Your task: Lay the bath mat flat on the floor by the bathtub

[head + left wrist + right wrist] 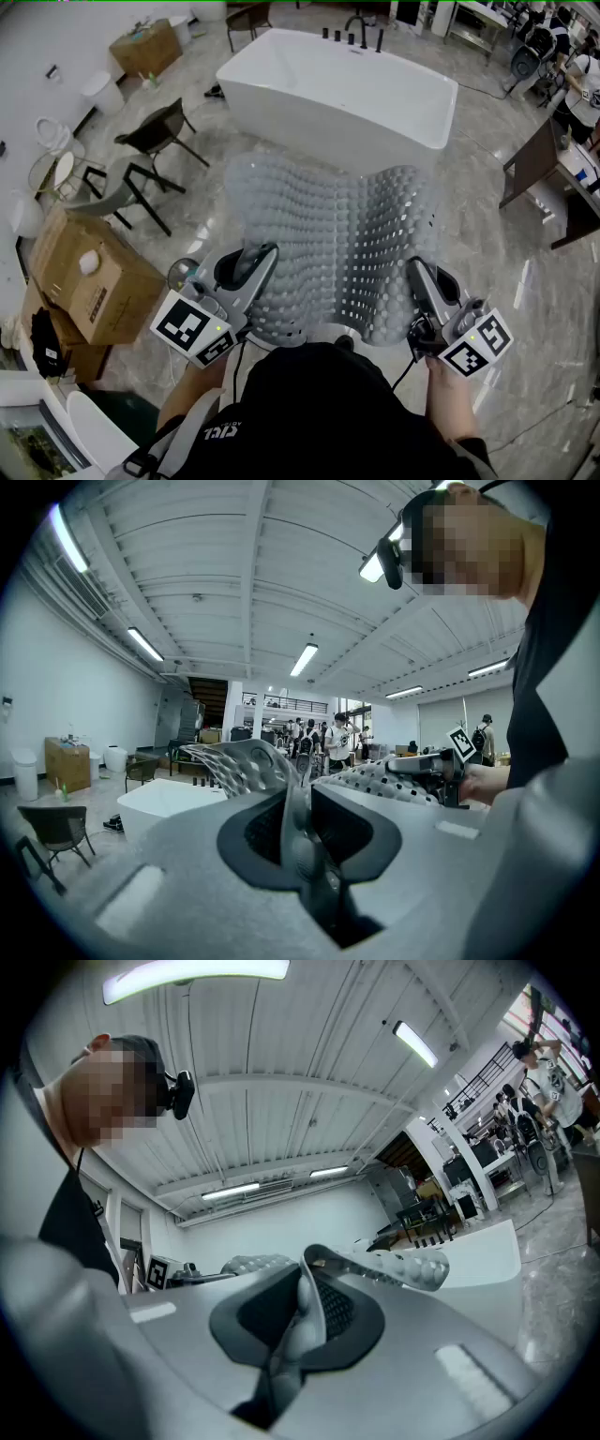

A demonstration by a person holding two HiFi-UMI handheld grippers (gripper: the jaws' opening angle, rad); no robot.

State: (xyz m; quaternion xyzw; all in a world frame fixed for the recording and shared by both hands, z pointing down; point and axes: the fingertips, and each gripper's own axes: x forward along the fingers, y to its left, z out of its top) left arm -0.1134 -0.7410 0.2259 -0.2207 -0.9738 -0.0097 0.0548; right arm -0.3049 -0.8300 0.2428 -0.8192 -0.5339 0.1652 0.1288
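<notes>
Left gripper (263, 257) and right gripper (416, 273) each pinch the bath mat (347, 225) by its near edge, so it's hanging all rippled in front of the bathtub (337, 94). Grips look kinda shallow, hard to tell. If one slips, it lands crumpled on the floor (530, 300).

Grey marble floor (530, 375); black chair (157, 131)

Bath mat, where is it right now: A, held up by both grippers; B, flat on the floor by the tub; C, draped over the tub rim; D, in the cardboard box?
A: the left gripper and right gripper each clamp a near edge of the bath mat, which hangs wavy, not flat.
</notes>
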